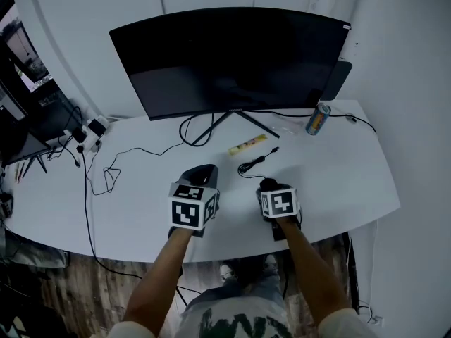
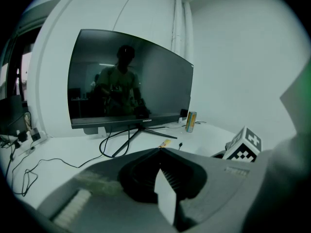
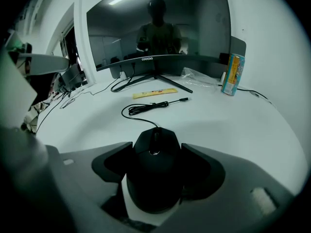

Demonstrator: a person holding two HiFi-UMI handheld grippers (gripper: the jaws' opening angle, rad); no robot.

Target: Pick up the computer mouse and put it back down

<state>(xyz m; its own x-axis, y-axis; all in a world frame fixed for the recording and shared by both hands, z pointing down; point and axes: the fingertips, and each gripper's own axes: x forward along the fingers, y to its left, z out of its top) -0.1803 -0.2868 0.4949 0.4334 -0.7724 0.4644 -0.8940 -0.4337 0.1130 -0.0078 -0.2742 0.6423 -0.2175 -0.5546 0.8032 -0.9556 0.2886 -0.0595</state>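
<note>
The black computer mouse (image 3: 154,171) lies on the white table (image 3: 233,125), between the jaws of my right gripper (image 3: 156,147). Both pads sit against its sides, so the gripper is shut on it. Its coiled cable (image 3: 146,108) runs off toward the monitor. From the head view only the mouse's front (image 1: 268,184) shows, under the right gripper (image 1: 269,186). My left gripper (image 1: 201,172) hovers to the left of it over the table. In the left gripper view its jaws (image 2: 159,150) meet at the tips with nothing between them.
A large curved monitor (image 1: 232,58) on a thin-legged stand fills the back of the table. A drink can (image 1: 318,119) stands at the back right, and a yellow packet (image 1: 247,145) lies near the stand. Loose cables (image 1: 106,171) and a power strip (image 1: 91,131) lie at the left.
</note>
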